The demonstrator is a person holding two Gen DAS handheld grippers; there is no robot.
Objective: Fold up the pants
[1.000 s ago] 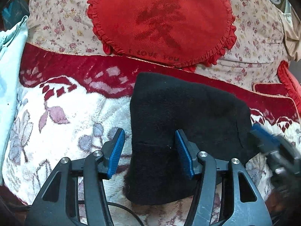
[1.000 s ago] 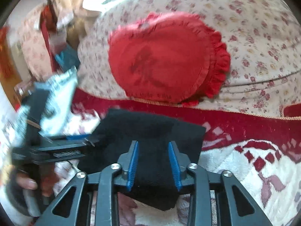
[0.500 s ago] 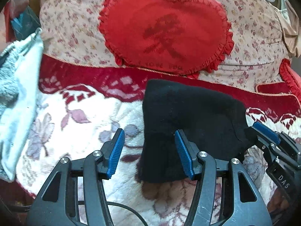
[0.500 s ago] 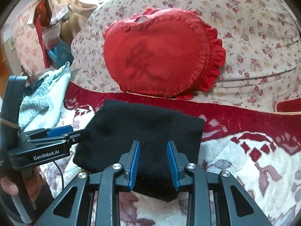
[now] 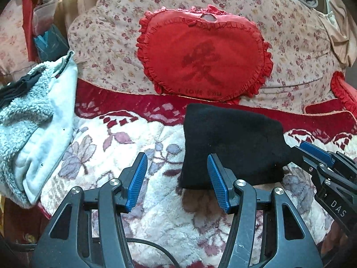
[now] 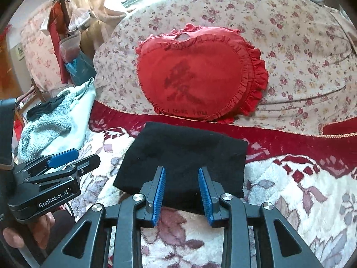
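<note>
The black pants (image 5: 232, 143) lie folded into a small flat rectangle on the floral blanket (image 5: 125, 156); they also show in the right wrist view (image 6: 185, 156). My left gripper (image 5: 177, 178) is open and empty, just short of the bundle's near left corner. My right gripper (image 6: 181, 189) is open and empty, its fingers over the bundle's near edge without closing on it. The right gripper shows in the left wrist view (image 5: 321, 163), and the left gripper shows in the right wrist view (image 6: 67, 158).
A red heart-shaped cushion (image 5: 203, 58) leans on a floral pillow (image 5: 107, 35) behind the pants. A pale fleece garment (image 5: 33, 122) is piled at the blanket's left edge. Clutter stands at the far left (image 6: 71, 44).
Both grippers have drawn back from the pants, which now lie released and smaller in view. The left gripper has shifted left off the bundle. The right gripper's jaws have opened wider.
</note>
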